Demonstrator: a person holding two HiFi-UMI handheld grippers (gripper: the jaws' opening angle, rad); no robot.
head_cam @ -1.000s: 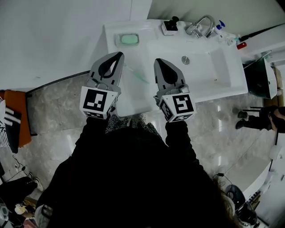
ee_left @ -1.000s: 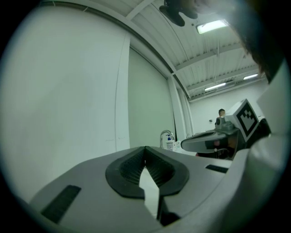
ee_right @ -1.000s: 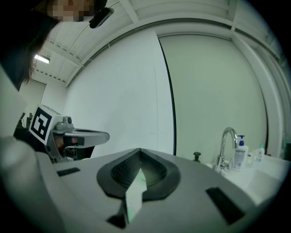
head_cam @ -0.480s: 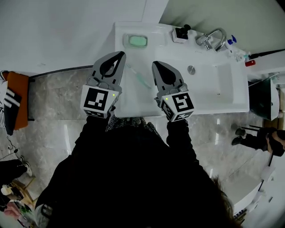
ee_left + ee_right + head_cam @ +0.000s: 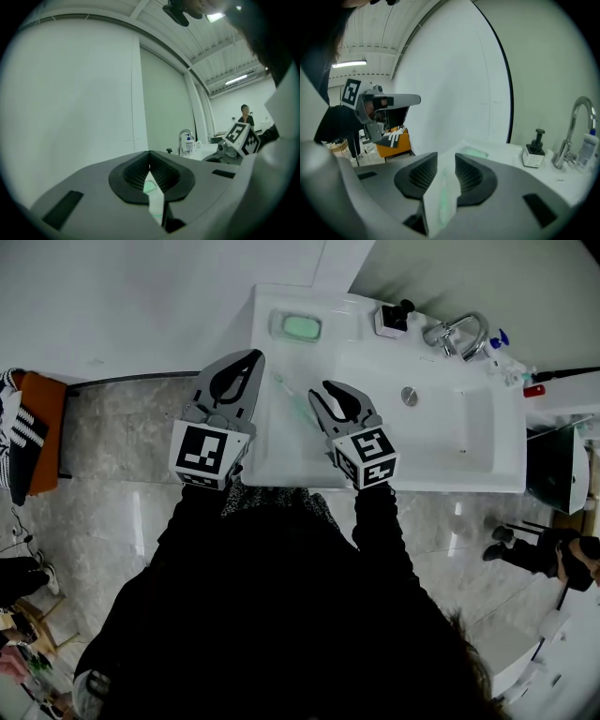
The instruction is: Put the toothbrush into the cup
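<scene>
Your left tool is closed, empty; your right tool has just been opening, nothing between its jaws; the toothbrush lies on the desk between them, near end hidden.

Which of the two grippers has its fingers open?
The right gripper: its fingers have just been opening and stand apart, gripping nothing. On the left gripper they are pressed together.

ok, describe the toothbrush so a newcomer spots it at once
Start at the white washbasin counter. On its flat left part, in front of the green soap, a slim pale-green toothbrush lies diagonally. It is the only long, thin thing there.
</scene>
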